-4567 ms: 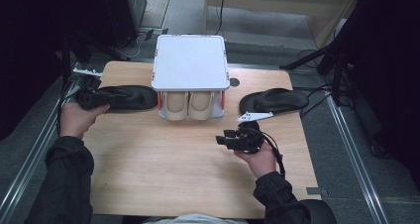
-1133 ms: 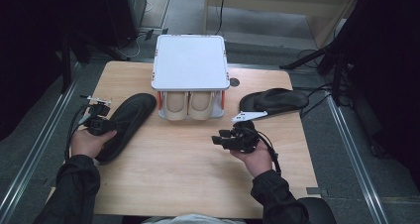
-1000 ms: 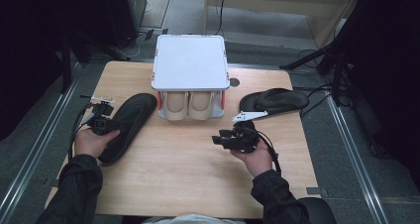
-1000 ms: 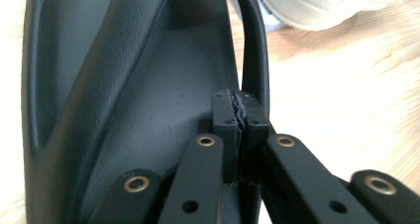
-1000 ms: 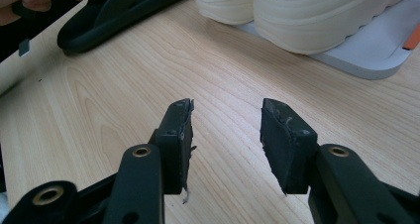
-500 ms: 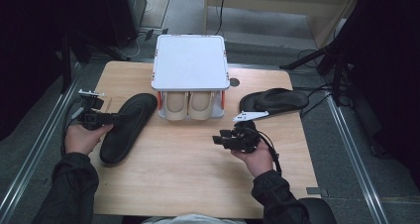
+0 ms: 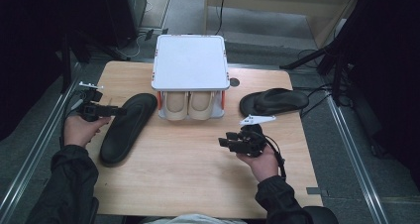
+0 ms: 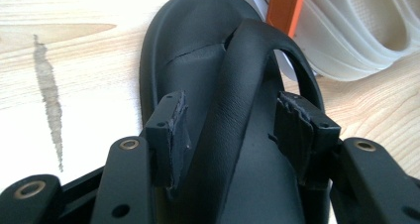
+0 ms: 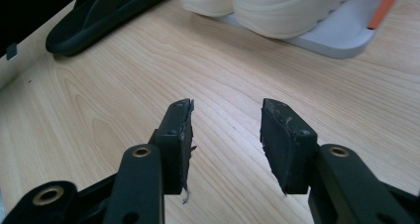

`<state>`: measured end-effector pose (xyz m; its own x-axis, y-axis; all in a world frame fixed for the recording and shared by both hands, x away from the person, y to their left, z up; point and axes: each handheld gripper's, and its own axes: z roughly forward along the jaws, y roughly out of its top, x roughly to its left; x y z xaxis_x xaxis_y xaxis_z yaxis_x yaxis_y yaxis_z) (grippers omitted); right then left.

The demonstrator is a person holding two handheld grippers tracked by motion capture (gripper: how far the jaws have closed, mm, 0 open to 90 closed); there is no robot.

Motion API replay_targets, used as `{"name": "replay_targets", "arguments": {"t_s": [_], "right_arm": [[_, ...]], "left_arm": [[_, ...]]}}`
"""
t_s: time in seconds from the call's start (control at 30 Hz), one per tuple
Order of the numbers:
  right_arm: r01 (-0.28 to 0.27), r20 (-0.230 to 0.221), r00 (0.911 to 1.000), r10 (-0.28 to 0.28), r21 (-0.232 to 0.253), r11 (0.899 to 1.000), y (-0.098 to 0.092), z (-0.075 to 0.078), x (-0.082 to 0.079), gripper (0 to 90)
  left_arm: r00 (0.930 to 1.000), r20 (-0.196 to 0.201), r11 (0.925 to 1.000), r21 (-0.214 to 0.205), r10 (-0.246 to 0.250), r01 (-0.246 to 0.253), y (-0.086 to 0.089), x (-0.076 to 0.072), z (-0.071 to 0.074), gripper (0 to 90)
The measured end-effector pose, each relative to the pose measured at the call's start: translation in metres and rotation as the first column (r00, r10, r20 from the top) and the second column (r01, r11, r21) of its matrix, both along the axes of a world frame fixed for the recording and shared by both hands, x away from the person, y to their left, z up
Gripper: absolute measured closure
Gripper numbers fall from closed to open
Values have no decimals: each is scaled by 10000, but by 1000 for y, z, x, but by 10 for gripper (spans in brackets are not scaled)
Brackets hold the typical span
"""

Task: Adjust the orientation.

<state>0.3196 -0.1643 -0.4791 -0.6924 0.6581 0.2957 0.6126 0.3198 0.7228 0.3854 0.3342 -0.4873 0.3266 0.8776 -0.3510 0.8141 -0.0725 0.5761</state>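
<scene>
The left gripper (image 8: 233, 135) has just been spreading its jaws, and they now stand apart on either side of the strap of the black sandal (image 7: 124, 127), which runs up between them without being pinched. That sandal lies flat on the desk (image 7: 198, 164); past the jaws' tips stands the white rack (image 7: 189, 65) with cream shoes (image 7: 188, 105). The right gripper (image 9: 225, 135) hovers with jaws spread, bare desk between them; the second black sandal (image 7: 275, 101) lies well apart.

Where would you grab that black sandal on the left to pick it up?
Probably by its strap. On the black sandal it arches clear of the flat sole, leaving room for a jaw on each side. The left gripper, whose jaws have just been opening, already straddles it from the outer edge without pressing.
</scene>
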Motion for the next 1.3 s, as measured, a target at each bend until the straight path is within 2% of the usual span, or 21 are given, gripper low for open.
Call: {"name": "replay_targets", "arguments": {"t_s": [0.07, 0.17, 0.4, 0.6, 0.63, 1.03, 1.3], "right_arm": [[134, -38, 9999, -134, 27, 9999, -4, 0, -2, 564], [314, -9, 9995, -314, 57, 9995, -10, 1, -4, 564], [637, 1, 9980, -637, 106, 9979, -19, 1, -8, 563], [747, 3, 9972, -747, 104, 9972, -22, 0, -9, 564], [775, -40, 9970, -775, 96, 9969, -22, 0, -9, 564], [778, -31, 9970, -777, 112, 9969, -22, 0, -9, 564], [755, 6, 9971, -755, 134, 9971, -23, 0, -8, 563]], "left_arm": [[9998, -70, 9995, 265, -164, 165, -3, 4, -4, 473], [9993, -140, 9985, 423, -353, 359, -7, 8, -9, 475], [9986, -286, 9986, 246, -453, 460, -10, 15, -14, 509], [9968, -512, 9977, 249, -618, 632, -13, 18, -18, 605], [9963, -577, 9969, 406, -644, 668, -14, 18, -18, 618], [9951, -610, 9960, 399, -779, 804, -14, 18, -17, 660], [9950, -722, 9968, 356, -683, 710, -14, 18, -15, 688]]}}
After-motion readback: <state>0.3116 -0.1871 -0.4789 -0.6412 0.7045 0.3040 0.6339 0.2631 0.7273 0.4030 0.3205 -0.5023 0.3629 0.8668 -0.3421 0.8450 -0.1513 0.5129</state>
